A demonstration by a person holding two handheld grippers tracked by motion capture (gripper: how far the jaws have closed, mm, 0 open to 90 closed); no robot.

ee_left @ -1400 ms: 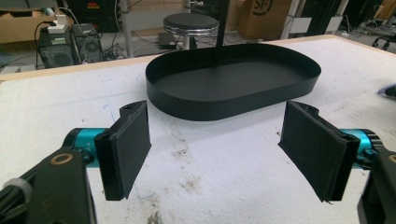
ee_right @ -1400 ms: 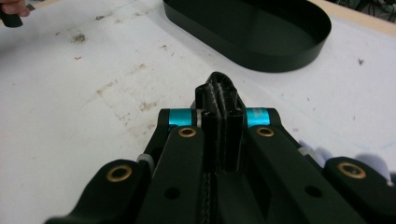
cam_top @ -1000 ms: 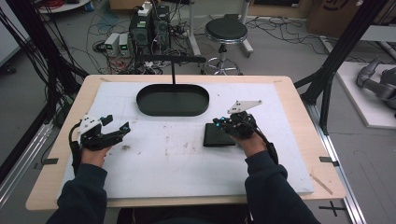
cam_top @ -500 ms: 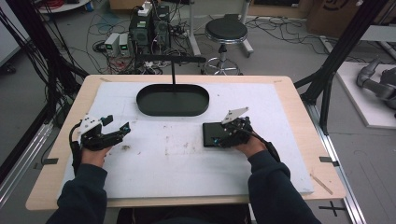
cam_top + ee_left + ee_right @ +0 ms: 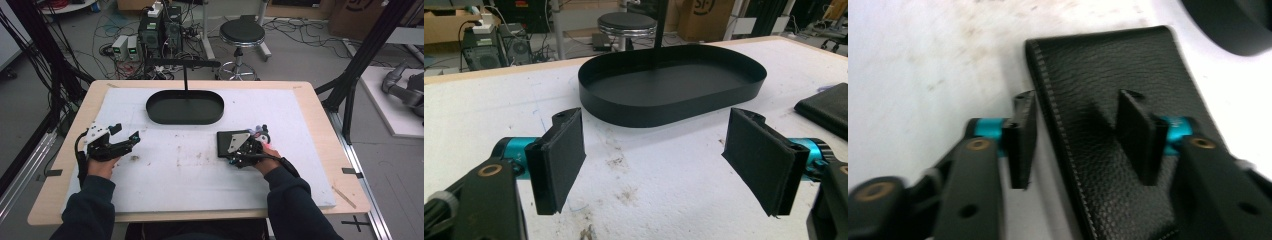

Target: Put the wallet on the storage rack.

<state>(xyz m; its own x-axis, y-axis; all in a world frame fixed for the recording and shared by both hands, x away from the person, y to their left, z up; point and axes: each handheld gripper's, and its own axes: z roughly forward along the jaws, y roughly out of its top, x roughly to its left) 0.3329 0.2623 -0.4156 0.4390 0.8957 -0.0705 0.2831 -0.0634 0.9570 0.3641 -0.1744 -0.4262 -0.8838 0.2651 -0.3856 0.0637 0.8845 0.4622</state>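
High view lays out the whole table, with a white mat on it and a black oval tray at the mat's far middle; every other place is given from that tray. Nearer the person and well to the left of the tray, the left gripper is held low over the mat, pointing toward the tray's side of the table. Nearer the person and to the right of the tray lies a black leather wallet, flat on the mat and well apart from the tray's rim, with the right gripper on top of its near right part.

Left gripper view adds what the high view cannot: the pads stand wide apart with bare, stained mat between them, the tray's low wall and empty floor are seen from the side, and a corner of the wallet sits right of the tray.

Right gripper view shows the grain and pale stitching of the wallet. The right gripper is partly open, straddling the stitched edge: one pad over the mat just beside it, the other above the leather. Whether either pad touches cannot be told.

No writing on the wallet or tray can be read; a cardboard box behind the table bears letters too cut off to make out.
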